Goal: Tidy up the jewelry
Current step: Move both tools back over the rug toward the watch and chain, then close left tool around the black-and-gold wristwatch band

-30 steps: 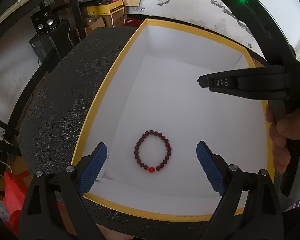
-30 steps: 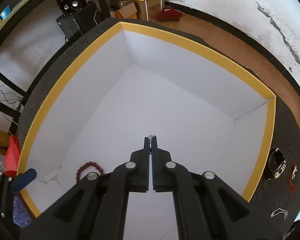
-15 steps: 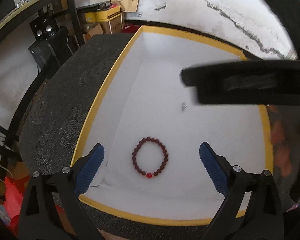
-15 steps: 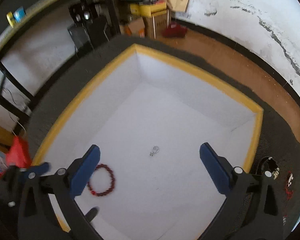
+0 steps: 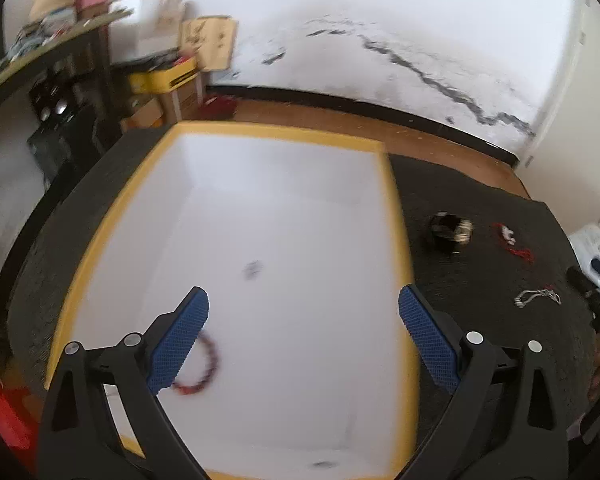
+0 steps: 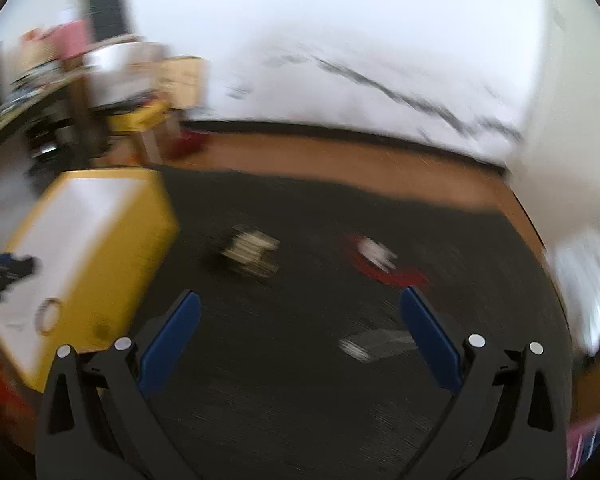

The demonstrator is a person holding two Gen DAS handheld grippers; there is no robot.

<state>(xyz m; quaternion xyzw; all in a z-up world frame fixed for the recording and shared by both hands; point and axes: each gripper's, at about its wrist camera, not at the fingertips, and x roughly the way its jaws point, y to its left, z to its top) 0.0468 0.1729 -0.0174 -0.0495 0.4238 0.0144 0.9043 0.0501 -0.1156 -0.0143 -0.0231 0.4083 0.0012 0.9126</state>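
A white box with a yellow rim (image 5: 400,216) stands on the dark table. Inside lie a red bead bracelet (image 5: 204,372), partly behind my left finger, and a small silver piece (image 5: 253,269). My left gripper (image 5: 304,340) is open and empty above the box. My right gripper (image 6: 300,338) is open and empty over the dark cloth right of the box (image 6: 148,216). On the cloth lie a black-and-white bracelet (image 5: 450,230) (image 6: 250,254), a red-corded charm (image 5: 512,242) (image 6: 380,262) and a silver chain (image 5: 538,296) (image 6: 374,344). The right wrist view is blurred.
The table edge curves round at the right and back, with wooden floor (image 5: 380,120) beyond. Shelves and cardboard boxes (image 5: 160,80) stand at the back left. A red object (image 5: 4,420) sits below the table's left edge.
My right gripper opened, dropped the small silver piece in the box and swung right over the cloth. My left gripper rose and turned right, bringing the loose jewelry into its view.
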